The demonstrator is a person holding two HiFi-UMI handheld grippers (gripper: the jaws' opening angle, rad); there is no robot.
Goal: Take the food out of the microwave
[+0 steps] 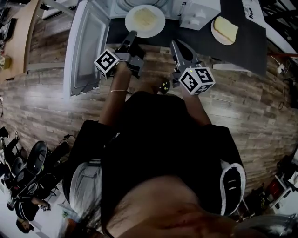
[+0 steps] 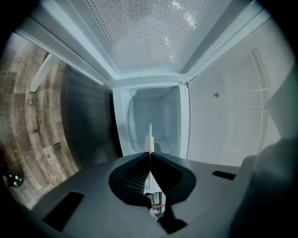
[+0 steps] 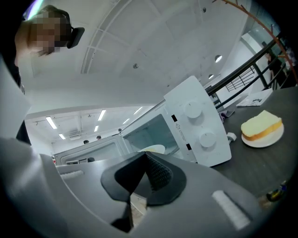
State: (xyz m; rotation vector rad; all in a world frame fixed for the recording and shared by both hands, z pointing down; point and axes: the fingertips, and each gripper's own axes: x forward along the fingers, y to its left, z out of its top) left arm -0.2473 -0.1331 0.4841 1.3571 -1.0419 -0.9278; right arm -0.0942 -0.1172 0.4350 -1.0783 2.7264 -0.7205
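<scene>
plate (image 1: 157, 29) w/ the food (image 1: 145, 17), a pale yellowish flat piece, sits at the mouth of the microwave (image 1: 198, 14), right at the front edge of the open cavity. can't tell if it rests on the floor of the cavity or hangs clear of it. left gripper (image 1: 132, 33) reaches in from below in the head view & has the plate by its near rim. in the left gripper view the jaws are clenched on that rim (image 2: 150, 137), which shows edge-on as a thin white sliver between the black pads of the left gripper (image 2: 150, 155).

right gripper (image 1: 174, 42) is beside it, a bit to the right, over the dark counter (image 1: 242, 46), touching nothing. its jaws are pressed together w/ nothing between them. the right gripper (image 3: 145, 155) view looks at the microwave front: the 2 knobs (image 3: 192, 109) on the white panel, w/ the plate rim (image 3: 156, 149) peeking over the jaws in the opening.

door (image 1: 86, 46) is swung wide open to the left. second plate (image 1: 216, 35) w/ a slab of bread (image 1: 226, 29) sits on the counter right of the microwave, well apart from both grippers. wood floor (image 1: 42, 93) below.
</scene>
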